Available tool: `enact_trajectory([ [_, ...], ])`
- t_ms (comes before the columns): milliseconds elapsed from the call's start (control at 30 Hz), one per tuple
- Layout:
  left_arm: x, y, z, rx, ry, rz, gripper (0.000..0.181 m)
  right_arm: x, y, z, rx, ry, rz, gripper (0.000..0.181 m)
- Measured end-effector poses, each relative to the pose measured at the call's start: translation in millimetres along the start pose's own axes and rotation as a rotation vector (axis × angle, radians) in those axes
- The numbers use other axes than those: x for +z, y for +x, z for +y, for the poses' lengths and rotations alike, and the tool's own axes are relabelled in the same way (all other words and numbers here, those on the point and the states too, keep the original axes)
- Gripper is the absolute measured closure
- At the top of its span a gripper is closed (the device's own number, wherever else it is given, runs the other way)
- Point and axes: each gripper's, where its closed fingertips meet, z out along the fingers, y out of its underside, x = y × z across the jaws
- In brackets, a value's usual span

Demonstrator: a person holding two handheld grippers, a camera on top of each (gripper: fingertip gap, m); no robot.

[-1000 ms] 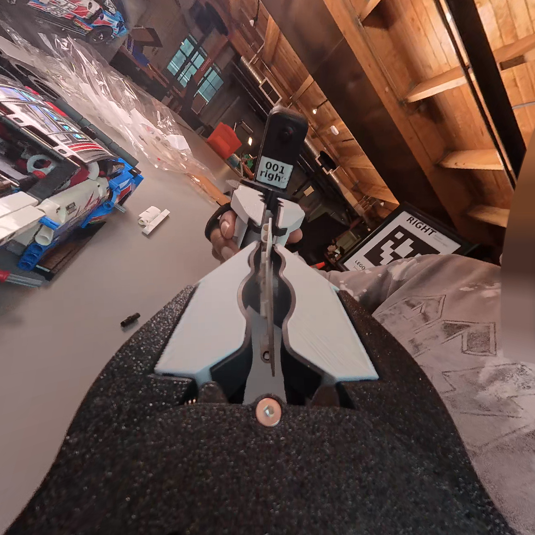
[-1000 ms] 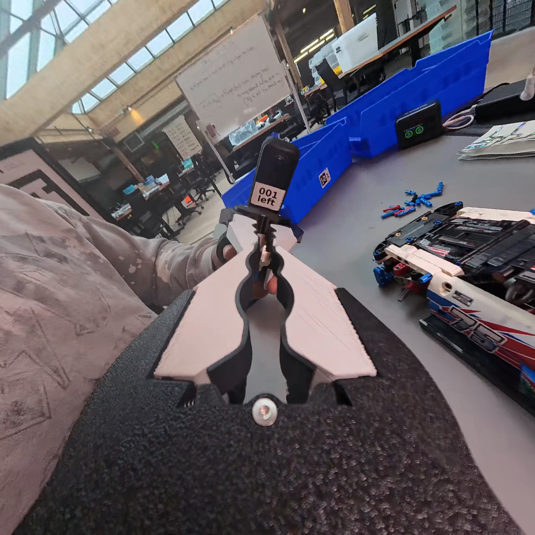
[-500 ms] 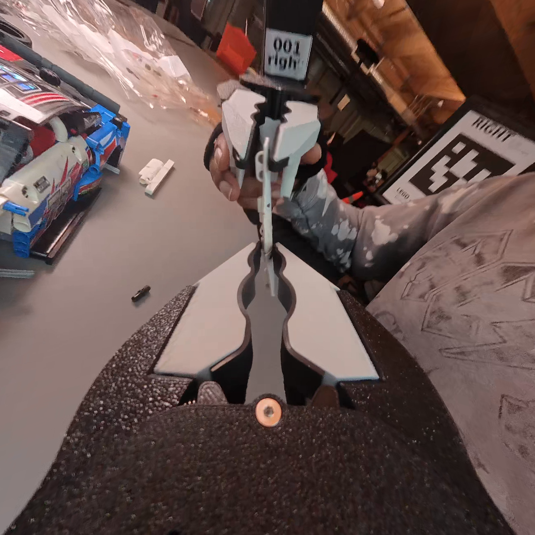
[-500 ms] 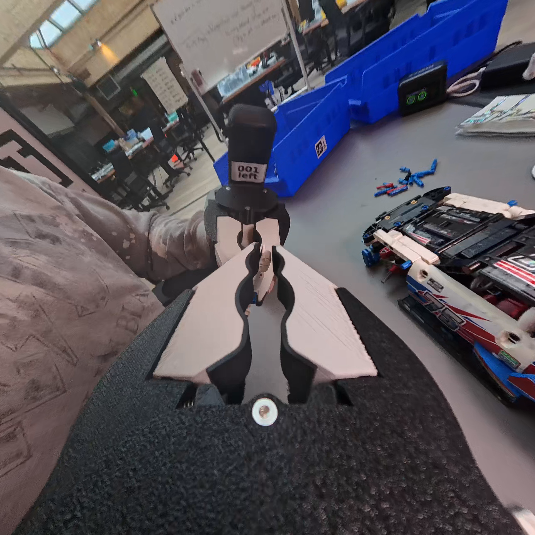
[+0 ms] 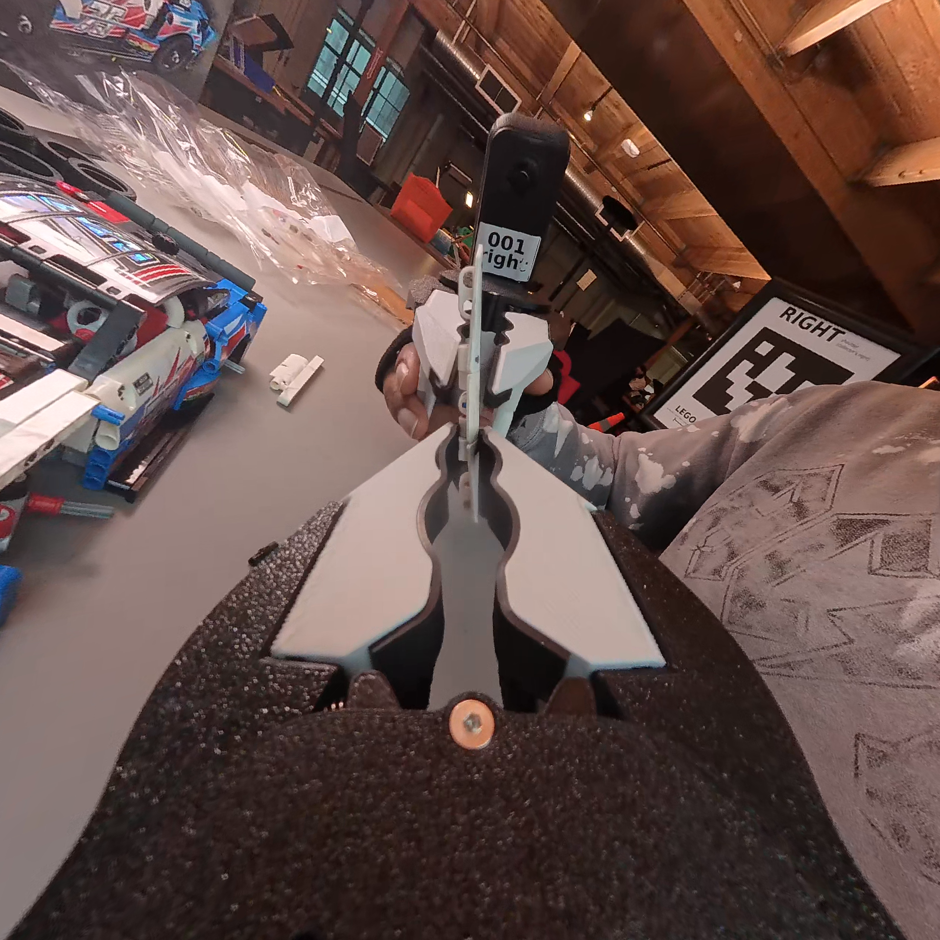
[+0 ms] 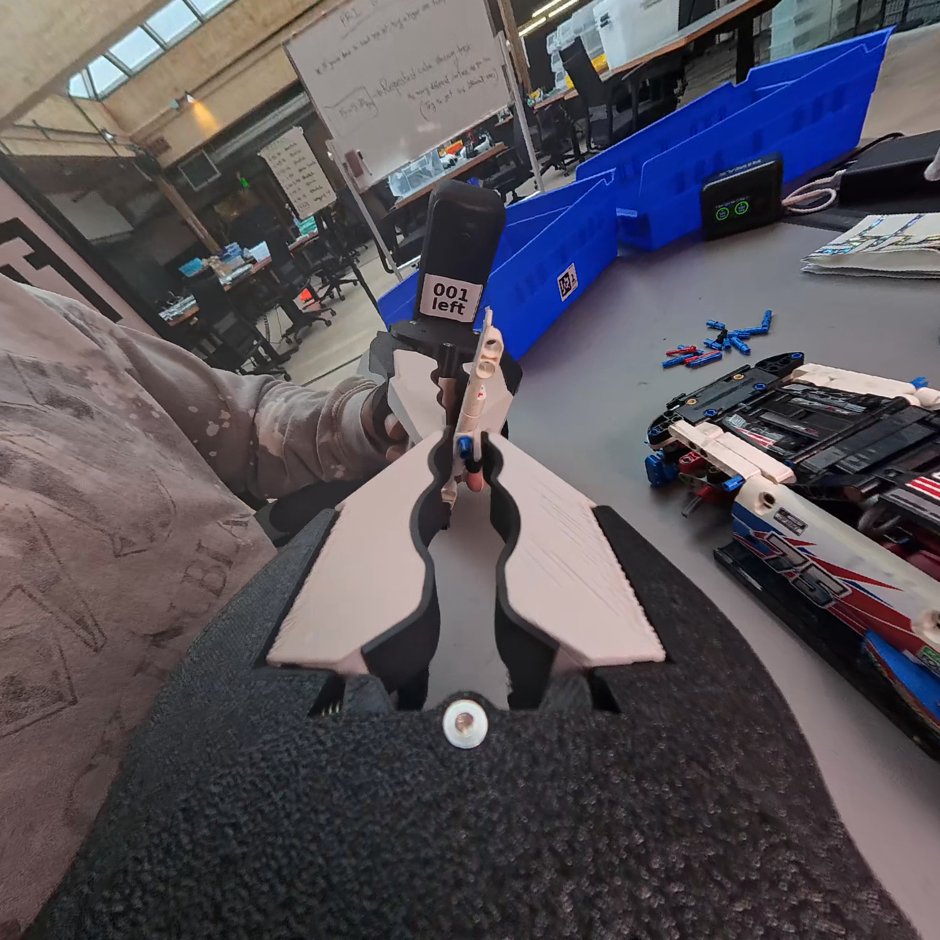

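Note:
A thin white panel piece with a blue pin is held upright between my two grippers, which face each other above the grey table. My left gripper is shut on its lower end. My right gripper is shut on the same piece near the blue pin. In the left wrist view the right gripper stands just beyond, held by a hand. In the right wrist view the left gripper stands just beyond.
A white, blue and red model race car lies on the table. Near it are a small white part, a black pin, clear bags, loose blue and red pins, blue bins and a booklet. The tips of both grippers are at nearly the same place.
One second ago the white piece sat deep inside my left jaws. Now only its lower end is between the left tips and it sticks up through the right gripper. Both views tilted.

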Motion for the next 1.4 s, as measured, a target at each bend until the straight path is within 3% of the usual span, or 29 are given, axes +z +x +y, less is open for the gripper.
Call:
enact_trajectory([
  [400,-1.8,1.2,-2.8,0.007,0.018,0.001,0.176,0.7,-1.9,-0.4,-0.017,0.022,-0.011,0.178],
  [567,-6.3,1.2,-2.0,0.028,-0.017,0.003,0.168,-1.9,-4.7,10.6,-0.06,-0.062,-0.024,0.178],
  [833,-4.5,9.0,10.0,0.086,-0.11,0.023,0.177,1.1,-14.6,22.9,-0.082,-0.119,-0.072,0.179],
  [1333,-6.0,23.0,-20.9,0.147,0.045,0.022,0.177,-5.7,-22.1,-7.5,-0.19,0.033,-0.062,0.18],
  [1400,-43.4,13.5,-57.5,0.094,0.232,-0.005,0.18,-28.5,-15.2,-22.7,-0.167,0.111,-0.044,0.18],
])
